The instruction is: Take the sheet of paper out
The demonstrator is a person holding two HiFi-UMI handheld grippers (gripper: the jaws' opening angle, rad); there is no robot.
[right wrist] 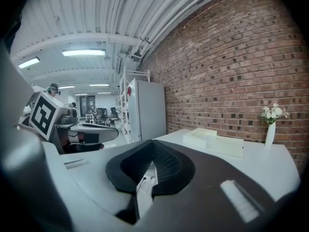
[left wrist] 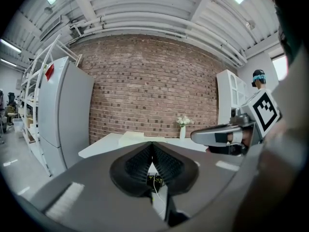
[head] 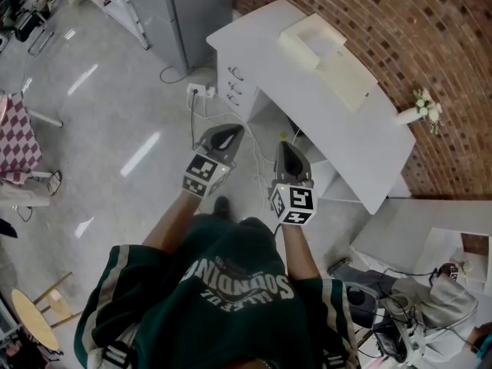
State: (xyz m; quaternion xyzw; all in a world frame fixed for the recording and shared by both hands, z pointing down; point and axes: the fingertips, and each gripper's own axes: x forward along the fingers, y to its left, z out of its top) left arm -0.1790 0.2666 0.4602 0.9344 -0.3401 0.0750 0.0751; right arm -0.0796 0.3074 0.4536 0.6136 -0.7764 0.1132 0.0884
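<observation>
**Both grippers shut and empty, short of the desk**

You hold the two grippers out in front of you, side by side and near each other. They are above the floor point(head: 115, 137) and point toward the white desk point(head: 338, 129) that stands against the brick wall point(head: 419, 29). Neither one touches the desk.

Your left gripper point(head: 234, 131) has its jaws closed. In the left gripper view the ribbed pads meet at the tip with nothing pinched between them (only a bit of floor and a cable show through the opening below the pads). Your right gripper point(head: 283, 146) is the same, with its pads pressed together and nothing in them.

A cream case point(head: 323, 56) lies on the desk top, with a raised block at one end and a thinner flat slab running on from it. You can't pick out the sheet of paper as a separate thing in any view. The pictures don't settle whether that slab is part of the case or paper lying on it.

A slim white vase point(head: 407, 116) of white flowers stands upright at the desk's right-hand end in the head view, well apart from the case. A power strip point(head: 201, 91) with trailing cables sits on the floor at the desk's other end, near a grey cabinet point(head: 192, 14).
</observation>
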